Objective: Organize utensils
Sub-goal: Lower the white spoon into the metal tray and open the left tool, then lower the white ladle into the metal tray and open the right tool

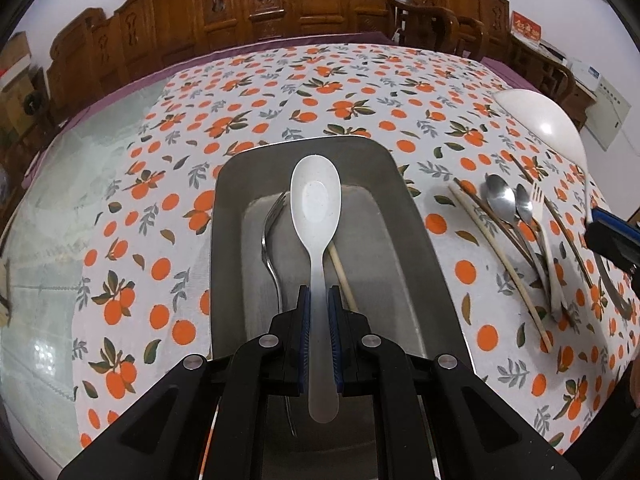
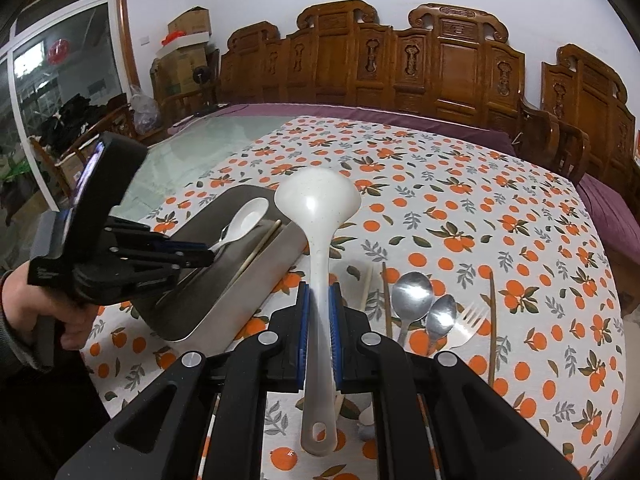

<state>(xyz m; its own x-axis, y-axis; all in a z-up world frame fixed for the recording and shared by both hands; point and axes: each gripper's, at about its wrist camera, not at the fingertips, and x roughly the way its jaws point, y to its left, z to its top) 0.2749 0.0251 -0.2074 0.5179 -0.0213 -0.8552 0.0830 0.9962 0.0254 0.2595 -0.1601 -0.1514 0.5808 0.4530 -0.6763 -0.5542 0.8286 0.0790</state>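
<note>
My left gripper (image 1: 319, 292) is shut on the handle of a white spoon (image 1: 316, 200), which hangs bowl-forward over a metal tray (image 1: 400, 184). In the tray lie a fork (image 1: 272, 240) and a pale chopstick (image 1: 342, 276). My right gripper (image 2: 319, 290) is shut on the handle of a white ladle (image 2: 318, 196), held above the cloth just right of the tray (image 2: 208, 312). In the right wrist view, the left gripper (image 2: 208, 254) holds the spoon (image 2: 248, 216) over the tray. Two metal spoons (image 2: 412, 290), a fork (image 2: 472, 320) and chopsticks (image 2: 492, 320) lie loose to the right.
An orange-print cloth (image 1: 340, 92) covers the table; bare glass top (image 1: 48, 240) lies to the left. Carved wooden chairs (image 2: 440, 64) line the far edge. A person's hand (image 2: 24, 304) holds the left gripper. Loose utensils (image 1: 520, 232) lie right of the tray.
</note>
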